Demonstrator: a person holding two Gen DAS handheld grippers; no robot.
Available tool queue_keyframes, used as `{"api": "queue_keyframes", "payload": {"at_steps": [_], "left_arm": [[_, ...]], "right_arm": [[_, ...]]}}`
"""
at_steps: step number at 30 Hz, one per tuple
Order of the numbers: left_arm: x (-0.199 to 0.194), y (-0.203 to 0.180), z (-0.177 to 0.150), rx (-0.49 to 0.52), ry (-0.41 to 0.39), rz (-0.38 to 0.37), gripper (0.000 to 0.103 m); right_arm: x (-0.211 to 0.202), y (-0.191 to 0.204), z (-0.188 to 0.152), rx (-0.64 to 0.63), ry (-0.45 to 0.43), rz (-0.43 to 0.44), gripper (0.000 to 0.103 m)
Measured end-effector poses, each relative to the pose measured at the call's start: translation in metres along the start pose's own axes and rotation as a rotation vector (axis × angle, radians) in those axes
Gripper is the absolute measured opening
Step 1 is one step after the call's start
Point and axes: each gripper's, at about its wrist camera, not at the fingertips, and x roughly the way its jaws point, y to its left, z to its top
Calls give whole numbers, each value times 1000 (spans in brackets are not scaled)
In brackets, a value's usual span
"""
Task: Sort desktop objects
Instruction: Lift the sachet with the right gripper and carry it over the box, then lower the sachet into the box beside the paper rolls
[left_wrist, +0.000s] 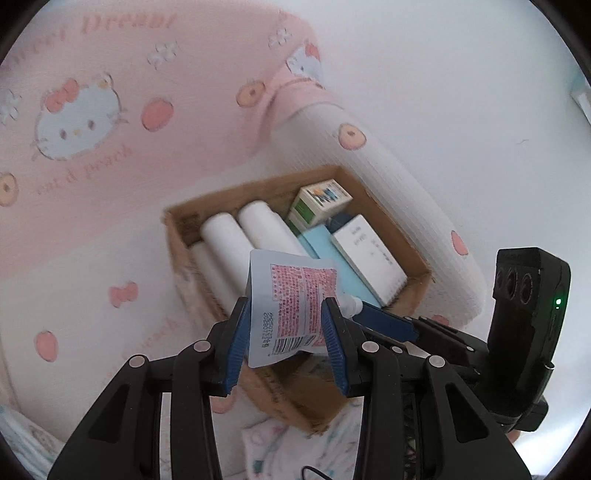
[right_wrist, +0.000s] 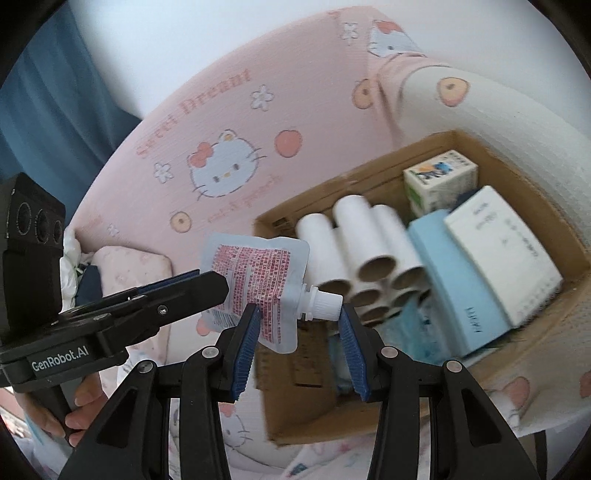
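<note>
Spout pouch (left_wrist: 291, 306) is held above the cardboard box (left_wrist: 417, 273): body clamped by left gripper (left_wrist: 286, 325), cap pinched in right gripper (right_wrist: 299, 321) (two-handed, likely steadying the floppy pack for drop-in).

Pouch (left_wrist: 291, 306): translucent white w/ red print block, black barcode, white screw cap (right_wrist: 321, 301). Gripper pads (left_wrist: 236, 339) blue, ribbed; frames black. Box (left_wrist: 184, 236) brown cardboard. Inside: white paper tubes (right_wrist: 369, 236) w/ brown cores, light-blue box (right_wrist: 454, 288), white spiral notebook (right_wrist: 506, 254), small cream carton (right_wrist: 439, 177) w/ green + blue/orange graphic. Bedding (right_wrist: 229, 122) pink/white, cat-face w/ red bow, peach + flower motifs, pink lettering. Curtain (right_wrist: 55, 88) dark blue.
</note>
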Motion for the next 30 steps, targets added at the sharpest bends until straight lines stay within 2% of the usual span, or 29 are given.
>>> {"api": "queue_keyframes", "payload": {"at_steps": [6,12,19,22,30], "left_arm": [[34,-6,3,-36,90,-41,41],[61,-6,8,-79,177,-43,41],[98,6,9,-240,323,-56,41],[107,1,8,-282,334,-78,41],[136,-11,-5,-328,395,-89,41]], "right_arm": [[1,-32,7,18,78,-23,42],[9,-56,14,34,189,-21,42],[27,-72,26,13,344,-23,42],[28,-77,33,-5,395,-56,42],[24,-89,45,-66,452,-176,42]]}}
